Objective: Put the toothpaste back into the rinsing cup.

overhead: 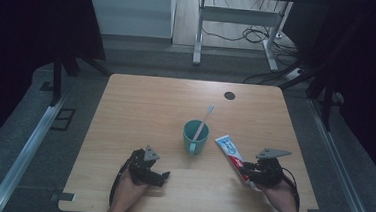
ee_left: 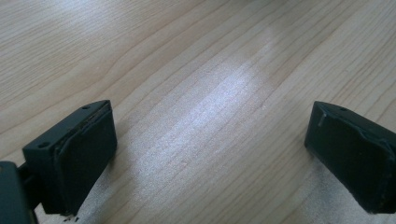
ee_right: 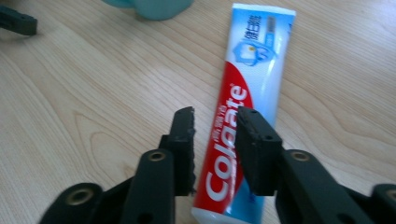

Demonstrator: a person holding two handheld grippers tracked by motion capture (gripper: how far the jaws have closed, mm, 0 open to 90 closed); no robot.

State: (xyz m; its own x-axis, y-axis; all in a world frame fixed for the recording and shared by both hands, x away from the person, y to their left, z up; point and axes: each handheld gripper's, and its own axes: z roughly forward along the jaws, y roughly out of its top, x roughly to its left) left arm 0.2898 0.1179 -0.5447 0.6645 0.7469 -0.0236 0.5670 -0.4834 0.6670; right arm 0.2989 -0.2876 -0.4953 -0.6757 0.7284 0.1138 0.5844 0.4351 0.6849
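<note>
A red, white and blue toothpaste tube (overhead: 229,150) (ee_right: 252,60) lies flat on the wooden table (overhead: 150,108), right of a teal cup (overhead: 195,136) (ee_right: 154,7). A white toothbrush (overhead: 205,118) stands in the cup. My right gripper (overhead: 246,170) (ee_right: 217,114) is over the tube's near end. Its jaws stand a little apart on either side of the tube, with a gap showing at the left jaw, so it is open. My left gripper (overhead: 163,177) (ee_left: 210,140) rests low over bare wood at the front left, open wide with nothing between its jaws.
A black round grommet (overhead: 230,95) sits near the table's far edge. Beyond the table stand a desk frame and loose cables on the floor. The table's front edge runs just below both hands.
</note>
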